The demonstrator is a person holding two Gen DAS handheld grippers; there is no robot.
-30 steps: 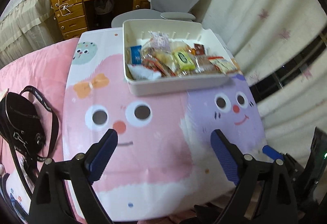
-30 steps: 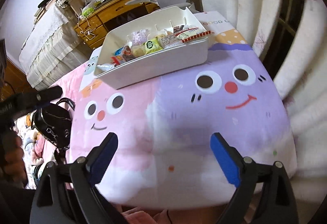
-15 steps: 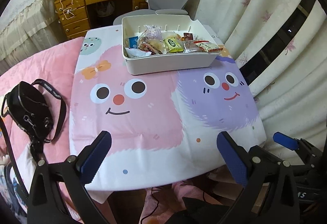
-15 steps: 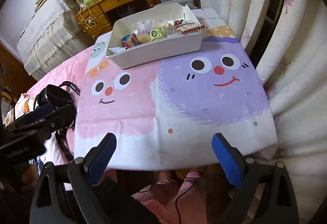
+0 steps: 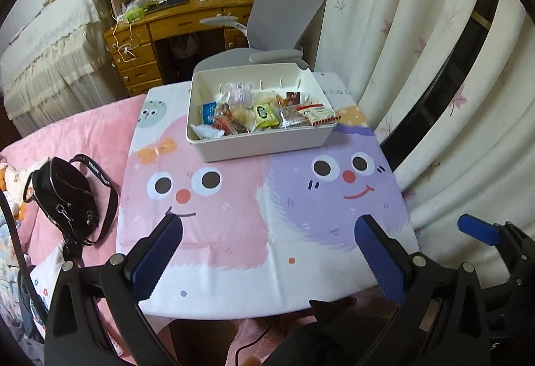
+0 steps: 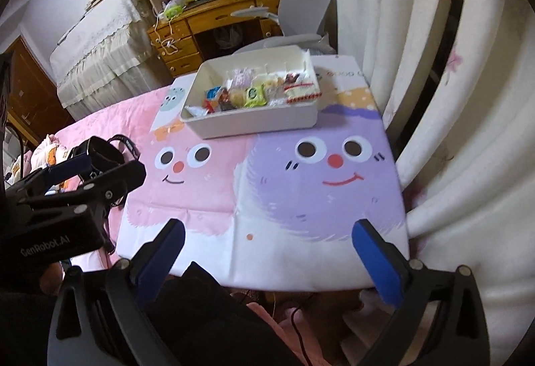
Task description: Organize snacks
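Left gripper [image 5: 267,252] wide, empty; right gripper [image 6: 267,252] opening, empty; snacks [image 5: 257,115] in white bin [image 5: 267,145].

White bin [image 5: 267,145] — pink-and-purple cartoon-face tablecloth [image 5: 234,215]

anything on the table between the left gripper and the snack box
Nothing visible. Between the left gripper and the snack box lies only bare cartoon tablecloth; the black bag sits off to the left.

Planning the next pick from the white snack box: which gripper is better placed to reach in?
Marginally left: the snack box sits nearly centred ahead of the left gripper; both are empty, well back.
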